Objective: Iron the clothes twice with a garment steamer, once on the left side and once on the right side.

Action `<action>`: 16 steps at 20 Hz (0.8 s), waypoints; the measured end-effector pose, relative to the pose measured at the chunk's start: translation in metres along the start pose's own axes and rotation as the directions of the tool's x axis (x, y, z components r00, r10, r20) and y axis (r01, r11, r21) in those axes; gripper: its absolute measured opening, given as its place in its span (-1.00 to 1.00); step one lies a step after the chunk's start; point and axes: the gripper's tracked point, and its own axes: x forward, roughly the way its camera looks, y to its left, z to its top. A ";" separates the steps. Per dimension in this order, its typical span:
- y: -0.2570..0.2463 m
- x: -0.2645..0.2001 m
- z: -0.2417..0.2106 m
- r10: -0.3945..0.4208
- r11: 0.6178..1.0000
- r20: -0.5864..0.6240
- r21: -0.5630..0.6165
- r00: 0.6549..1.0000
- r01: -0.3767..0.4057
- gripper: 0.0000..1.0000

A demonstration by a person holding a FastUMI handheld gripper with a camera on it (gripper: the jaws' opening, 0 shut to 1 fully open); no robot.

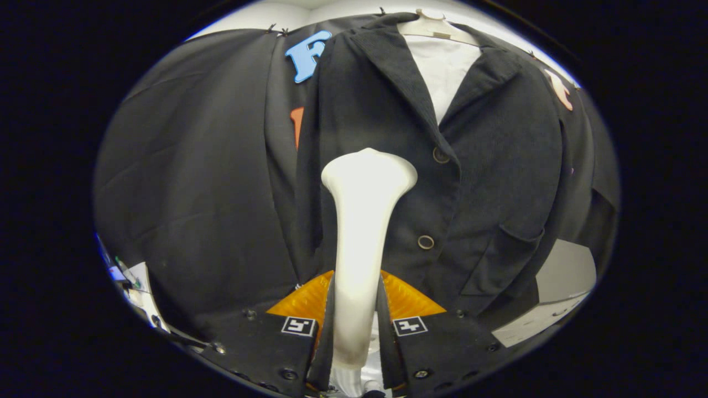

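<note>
Claw [357,309] fingers are clamped on the handle of a white garment steamer [362,221], which rises between them with its flared head against the dark jacket [487,166]. Steamer head sits on the jacket's panel beside the button [441,155] line. Jacket hangs on a pale hanger [434,27] over a white shirt [442,69].

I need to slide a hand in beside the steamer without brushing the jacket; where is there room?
Free: the plain black cloth beside the jacket's outer edge. Crowded: the steamer, clamped between the gripper fingers, sits against the jacket front beside its buttons.
</note>
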 end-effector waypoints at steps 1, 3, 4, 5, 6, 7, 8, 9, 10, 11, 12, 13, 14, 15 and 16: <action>-0.001 0.001 -0.006 0.001 1.000 -0.009 -0.001 1.000 -0.001 -0.25; -0.002 0.007 -0.015 0.004 1.000 -0.029 0.000 1.000 -0.004 -0.25; -0.002 0.008 -0.019 0.007 1.000 -0.038 0.001 0.999 -0.007 -0.25; -0.002 0.009 -0.025 0.009 1.000 -0.047 -0.001 0.999 -0.009 -0.25; -0.002 0.011 -0.029 0.010 1.000 -0.056 -0.002 0.998 -0.010 -0.25; 0.000 0.013 -0.035 0.013 1.000 -0.065 -0.004 0.998 -0.013 -0.25; 0.002 0.014 -0.040 0.015 1.000 -0.074 -0.005 0.997 -0.016 -0.25; 0.001 0.016 -0.047 0.019 1.000 -0.083 -0.004 0.996 -0.019 -0.25; -0.001 0.016 -0.052 0.022 1.000 -0.094 -0.004 0.995 -0.022 -0.25; -0.002 0.017 -0.058 0.022 1.000 -0.105 -0.002 0.994 -0.022 -0.25; -0.003 0.017 -0.063 0.023 1.000 -0.115 -0.002 0.993 -0.023 -0.25; -0.004 0.022 -0.069 0.023 1.000 -0.123 -0.004 0.992 -0.024 -0.25; -0.004 0.024 -0.075 0.023 1.000 -0.131 -0.007 0.991 -0.024 -0.25; -0.004 0.025 -0.080 0.024 1.000 -0.139 -0.010 0.990 -0.025 -0.25; -0.004 0.026 -0.085 0.024 1.000 -0.149 -0.011 0.989 -0.026 -0.25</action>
